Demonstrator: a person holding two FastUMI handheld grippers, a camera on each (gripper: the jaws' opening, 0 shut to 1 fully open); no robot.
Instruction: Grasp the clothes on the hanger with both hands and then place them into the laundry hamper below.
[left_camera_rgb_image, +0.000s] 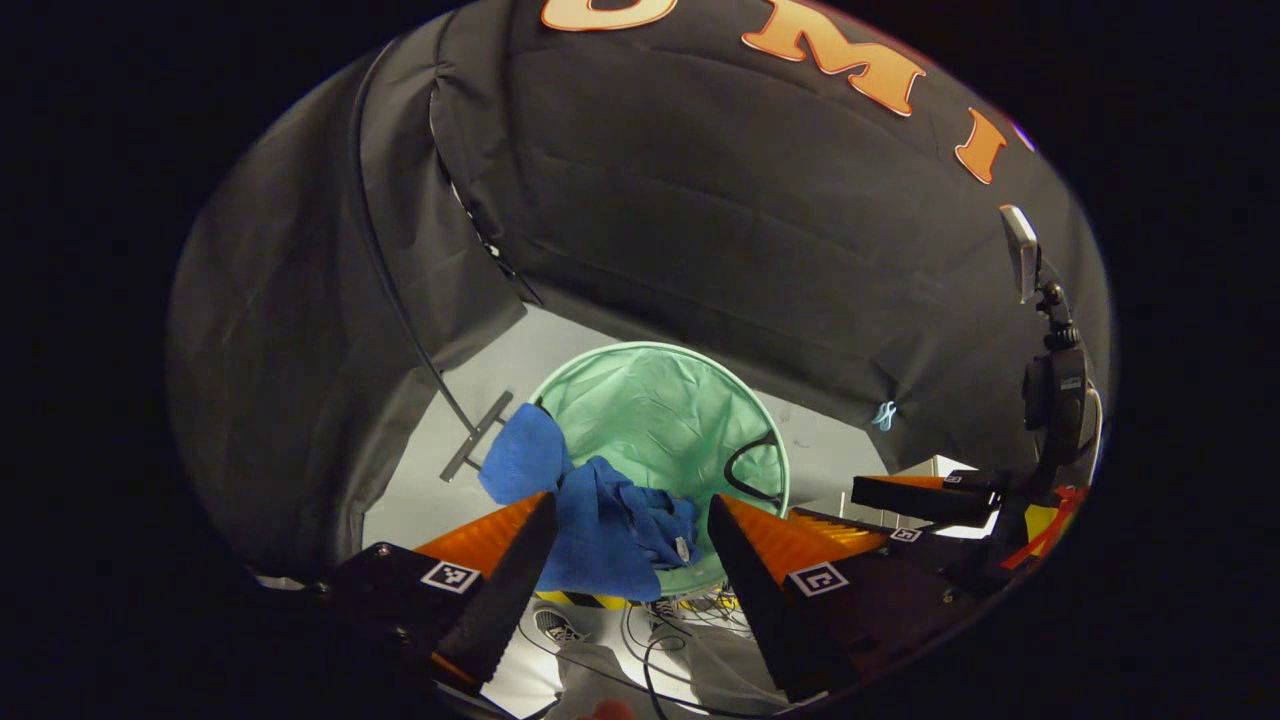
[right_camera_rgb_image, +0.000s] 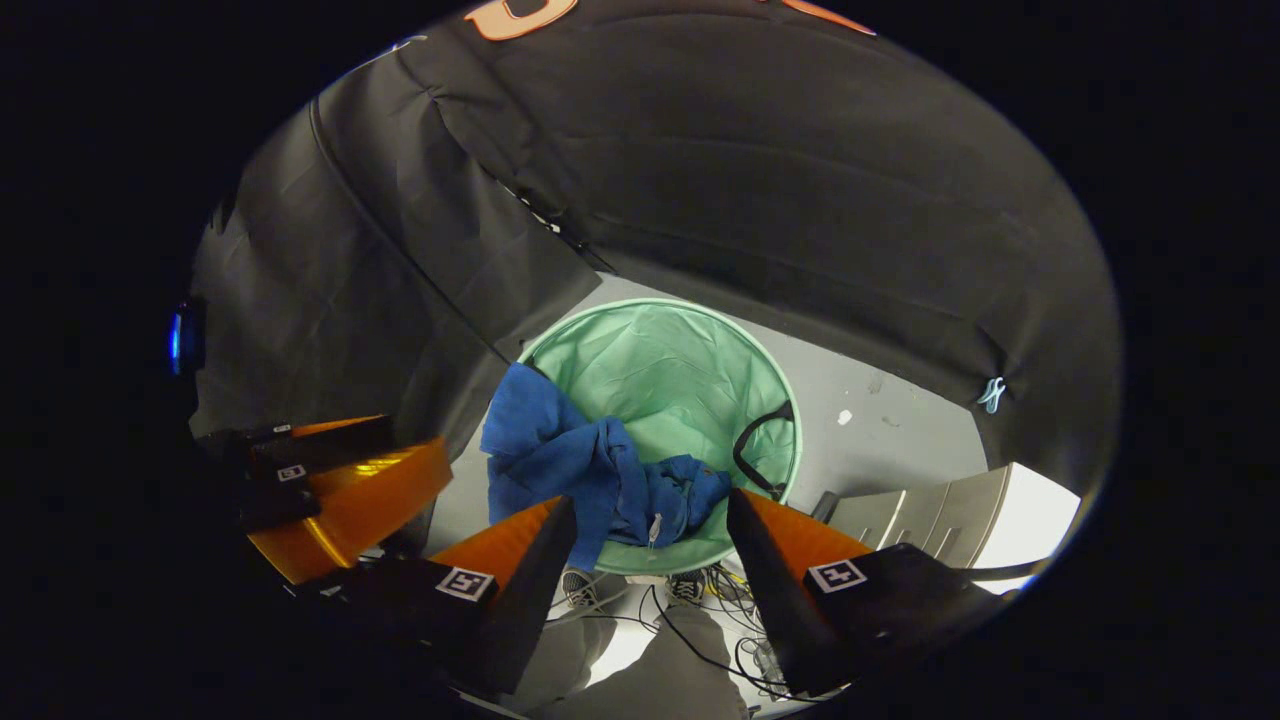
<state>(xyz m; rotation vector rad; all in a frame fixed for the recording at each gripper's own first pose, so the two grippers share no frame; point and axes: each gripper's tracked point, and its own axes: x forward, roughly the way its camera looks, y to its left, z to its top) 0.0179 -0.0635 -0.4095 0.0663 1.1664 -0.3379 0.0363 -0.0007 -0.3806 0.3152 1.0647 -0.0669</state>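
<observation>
While both grippers hang above the booth floor with their jaws spread wide and nothing between them, the blue garment (left_camera_rgb_image: 600, 520) lies draped over the near-left rim of the green laundry hamper (left_camera_rgb_image: 680, 400). Its long axis runs from a bunched end outside the rim diagonally into the basket, where the other end droops. The left gripper (left_camera_rgb_image: 630, 545) view takes in the right gripper (left_camera_rgb_image: 925, 497) off to the side and a grey bar (left_camera_rgb_image: 477, 436) on the floor. The right gripper (right_camera_rgb_image: 650, 545) view catches the left gripper (right_camera_rgb_image: 340, 490) alongside, plus pale steps (right_camera_rgb_image: 930, 510).
</observation>
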